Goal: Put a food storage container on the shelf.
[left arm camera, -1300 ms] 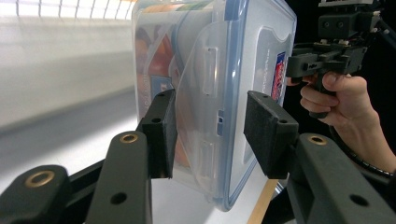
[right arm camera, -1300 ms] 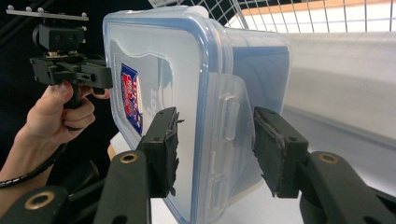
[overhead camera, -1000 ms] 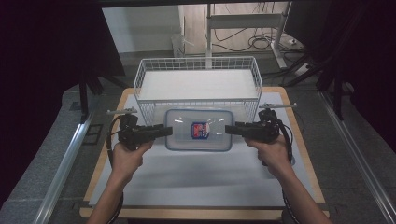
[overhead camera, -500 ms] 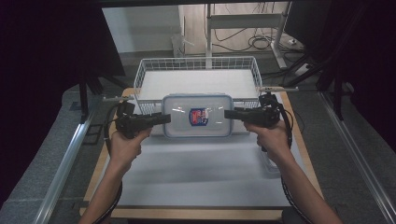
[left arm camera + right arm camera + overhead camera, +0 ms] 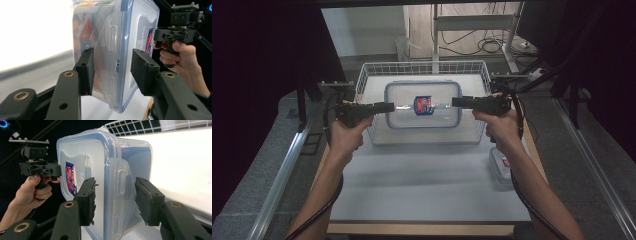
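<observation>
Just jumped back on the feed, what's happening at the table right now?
A person is carrying a clear lidded container with both hands. The left gripper clamps one short end and the right gripper the other, each over a side latch flap. The container hangs level in the air above the white wire basket at the far side of the table. A smaller lidded box sits near the table's right edge.

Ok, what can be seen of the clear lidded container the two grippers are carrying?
The container is a rectangular clear-plastic box with rounded corners, a blue-rimmed lid, side latch flaps and a red-and-blue label on top. It hangs level over the wire basket, lid up. The left gripper and right gripper clamp its two short ends at the flaps.
</observation>
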